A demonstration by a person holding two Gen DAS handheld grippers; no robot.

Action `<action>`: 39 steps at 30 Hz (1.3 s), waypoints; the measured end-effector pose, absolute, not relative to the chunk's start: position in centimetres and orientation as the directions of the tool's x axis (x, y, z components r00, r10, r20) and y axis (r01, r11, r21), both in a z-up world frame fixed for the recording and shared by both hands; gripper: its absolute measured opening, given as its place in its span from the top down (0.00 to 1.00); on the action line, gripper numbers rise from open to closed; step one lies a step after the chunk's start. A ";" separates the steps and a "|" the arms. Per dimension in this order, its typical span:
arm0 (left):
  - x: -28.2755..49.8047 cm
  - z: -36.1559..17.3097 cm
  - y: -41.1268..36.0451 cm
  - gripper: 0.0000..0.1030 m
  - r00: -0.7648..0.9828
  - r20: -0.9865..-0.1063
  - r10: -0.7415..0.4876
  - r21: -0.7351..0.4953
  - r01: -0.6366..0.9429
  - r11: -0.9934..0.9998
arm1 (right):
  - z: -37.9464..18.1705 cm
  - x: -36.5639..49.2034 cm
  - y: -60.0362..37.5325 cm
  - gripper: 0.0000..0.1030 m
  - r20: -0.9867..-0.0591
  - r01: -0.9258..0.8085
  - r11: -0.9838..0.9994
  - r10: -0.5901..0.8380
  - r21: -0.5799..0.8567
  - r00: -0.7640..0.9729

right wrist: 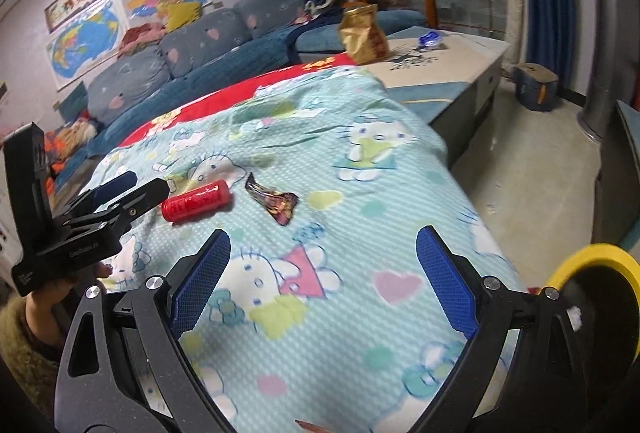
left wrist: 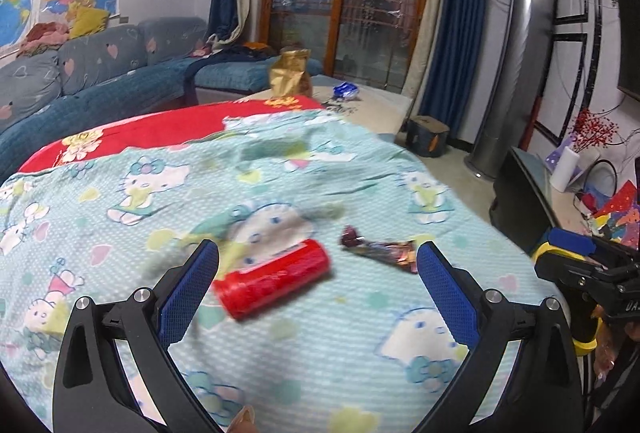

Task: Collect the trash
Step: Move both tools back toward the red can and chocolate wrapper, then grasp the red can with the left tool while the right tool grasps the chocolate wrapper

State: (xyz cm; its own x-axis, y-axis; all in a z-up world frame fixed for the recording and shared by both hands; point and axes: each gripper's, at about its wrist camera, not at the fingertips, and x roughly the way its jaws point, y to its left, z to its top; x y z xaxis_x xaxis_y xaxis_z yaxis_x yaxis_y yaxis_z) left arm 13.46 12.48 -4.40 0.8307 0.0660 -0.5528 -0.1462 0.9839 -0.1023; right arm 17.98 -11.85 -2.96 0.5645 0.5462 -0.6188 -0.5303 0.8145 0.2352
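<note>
A red can (left wrist: 274, 279) (right wrist: 197, 200) lies on its side on the light-blue cartoon-cat blanket (left wrist: 120, 193) (right wrist: 360, 193). To its right lies a dark crumpled wrapper (left wrist: 380, 249) (right wrist: 274, 200). My left gripper (left wrist: 318, 261) (right wrist: 128, 187) is open, hovering with the can just ahead of its left finger and the wrapper near its right one. My right gripper (right wrist: 323, 253) is open above bare blanket, nearer the edge than both pieces; its body (left wrist: 592, 273) shows at the right of the left wrist view. A yellow-rimmed black bin (right wrist: 596, 297) sits at the lower right.
A gold bag (left wrist: 290, 73) (right wrist: 362, 33) and a blue wrapper (left wrist: 346, 90) (right wrist: 430, 39) rest on a low table beyond the red blanket (left wrist: 160, 131). A blue sofa (left wrist: 100, 73) runs along the left. A floor box (left wrist: 428, 135) and tower fan (left wrist: 508, 73) stand right.
</note>
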 end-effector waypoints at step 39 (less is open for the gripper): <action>18.8 -10.2 12.8 0.68 0.650 -0.754 -0.098 -0.087 0.050 0.995 | -8.1 22.1 -5.1 1.00 -0.721 -0.625 0.764 0.523 0.161 0.455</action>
